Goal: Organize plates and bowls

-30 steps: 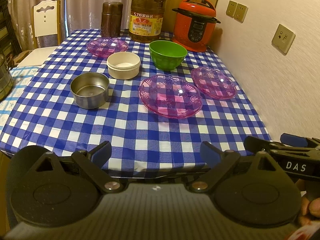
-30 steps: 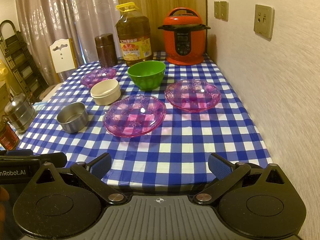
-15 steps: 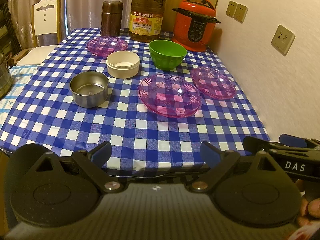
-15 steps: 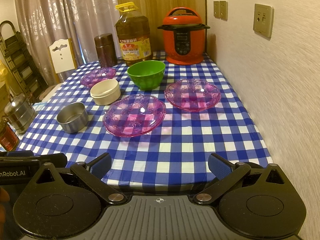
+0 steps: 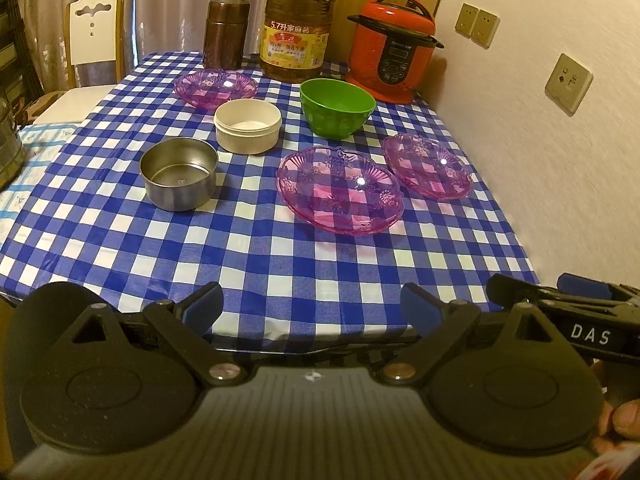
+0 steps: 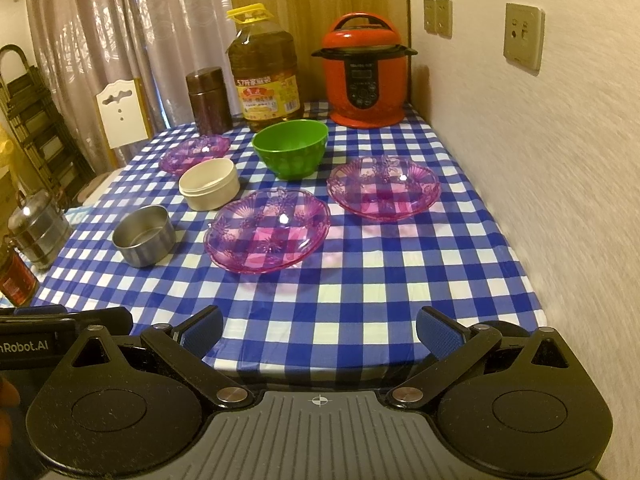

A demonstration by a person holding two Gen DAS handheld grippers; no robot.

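Observation:
On the blue checked table (image 5: 280, 264) lie three purple glass plates: a near one (image 5: 340, 190) (image 6: 267, 229), one by the wall (image 5: 428, 166) (image 6: 384, 188), and a far one (image 5: 216, 88) (image 6: 195, 154). A steel bowl (image 5: 179, 174) (image 6: 144, 235), a cream bowl (image 5: 248, 125) (image 6: 209, 183) and a green bowl (image 5: 337, 107) (image 6: 291, 152) stand apart. My left gripper (image 5: 312, 310) and right gripper (image 6: 319, 330) are both open and empty at the table's near edge.
A brown canister (image 5: 226, 32), a large oil bottle (image 5: 298, 36) and a red pressure cooker (image 5: 390, 64) stand along the back edge. The wall (image 6: 560, 160) runs along the right side. A white chair (image 5: 94, 36) and a steel pot (image 6: 38, 226) are on the left.
Both views have drifted very slightly; the left gripper has edged a little closer to the table. Nothing on the table has moved.

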